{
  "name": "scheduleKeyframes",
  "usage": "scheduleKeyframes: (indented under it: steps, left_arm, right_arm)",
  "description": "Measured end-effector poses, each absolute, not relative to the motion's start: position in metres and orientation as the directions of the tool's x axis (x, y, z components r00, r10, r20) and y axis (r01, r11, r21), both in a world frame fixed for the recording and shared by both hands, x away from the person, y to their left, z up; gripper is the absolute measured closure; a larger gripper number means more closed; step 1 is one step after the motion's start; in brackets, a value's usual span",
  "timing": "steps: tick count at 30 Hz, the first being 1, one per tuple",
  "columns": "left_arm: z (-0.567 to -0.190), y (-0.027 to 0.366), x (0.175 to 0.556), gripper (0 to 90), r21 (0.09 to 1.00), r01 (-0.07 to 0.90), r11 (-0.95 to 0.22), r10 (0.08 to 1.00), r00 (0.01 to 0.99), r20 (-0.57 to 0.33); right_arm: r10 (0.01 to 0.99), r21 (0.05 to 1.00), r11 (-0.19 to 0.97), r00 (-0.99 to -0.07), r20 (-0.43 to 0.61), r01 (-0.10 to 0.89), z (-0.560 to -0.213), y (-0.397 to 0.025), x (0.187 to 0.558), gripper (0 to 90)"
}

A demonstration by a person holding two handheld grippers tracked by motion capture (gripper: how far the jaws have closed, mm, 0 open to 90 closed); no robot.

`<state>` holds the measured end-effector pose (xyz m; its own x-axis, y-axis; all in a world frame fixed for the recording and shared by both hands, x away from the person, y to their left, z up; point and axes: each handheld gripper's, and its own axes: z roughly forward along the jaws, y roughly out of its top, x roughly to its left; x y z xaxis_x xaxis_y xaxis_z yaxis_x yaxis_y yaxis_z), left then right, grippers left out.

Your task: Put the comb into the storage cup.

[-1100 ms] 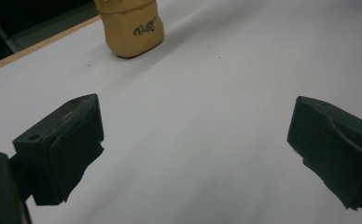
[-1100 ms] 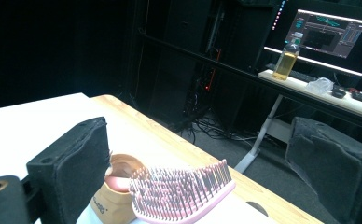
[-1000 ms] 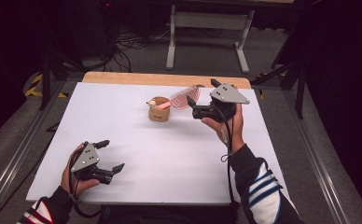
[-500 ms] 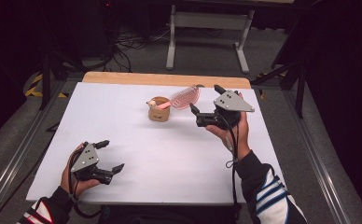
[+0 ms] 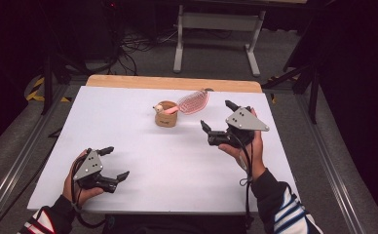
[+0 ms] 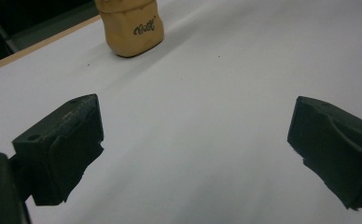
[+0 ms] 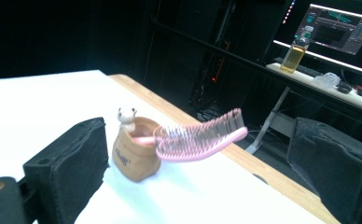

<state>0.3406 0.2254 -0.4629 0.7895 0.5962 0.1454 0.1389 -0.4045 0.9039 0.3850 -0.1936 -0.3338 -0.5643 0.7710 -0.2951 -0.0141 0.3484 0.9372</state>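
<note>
A small tan holder (image 5: 166,116) with a little white figure on its rim stands at the far middle of the white table (image 5: 128,126). A pink hairbrush (image 5: 193,102) has its handle in the holder, and its bristled head sticks out to the right. My right gripper (image 5: 217,115) is open and empty, held above the table just right of the brush. In the right gripper view, the holder (image 7: 135,155) and brush (image 7: 198,136) sit beyond the open right gripper (image 7: 198,173). My left gripper (image 5: 116,162) rests open and empty near the front left. The left gripper view has the holder (image 6: 131,25) far past the open left gripper (image 6: 193,144).
A wooden strip (image 5: 172,83) borders the table's far edge, with a metal stand (image 5: 216,22) on the floor behind it. A desk with a bottle (image 7: 294,54) and a monitor (image 7: 344,23) lies beyond the table. Metal rails run along both sides.
My right gripper has drawn back from the brush, toward the person and lower over the table, still open. The left gripper, holder and brush have not moved.
</note>
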Motion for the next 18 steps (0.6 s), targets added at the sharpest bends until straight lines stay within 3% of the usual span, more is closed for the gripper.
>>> scheduleKeyframes:
  steps: [18]
  left_arm:
    - [-0.463, 0.225, 0.340, 4.3, 0.903, 0.140, -0.406, 0.595, 0.790, 0.146]
  right_arm:
    - [0.761, 0.925, 0.379, -0.570, -0.310, 0.004, -0.364, -0.209, 0.358, 5.8]
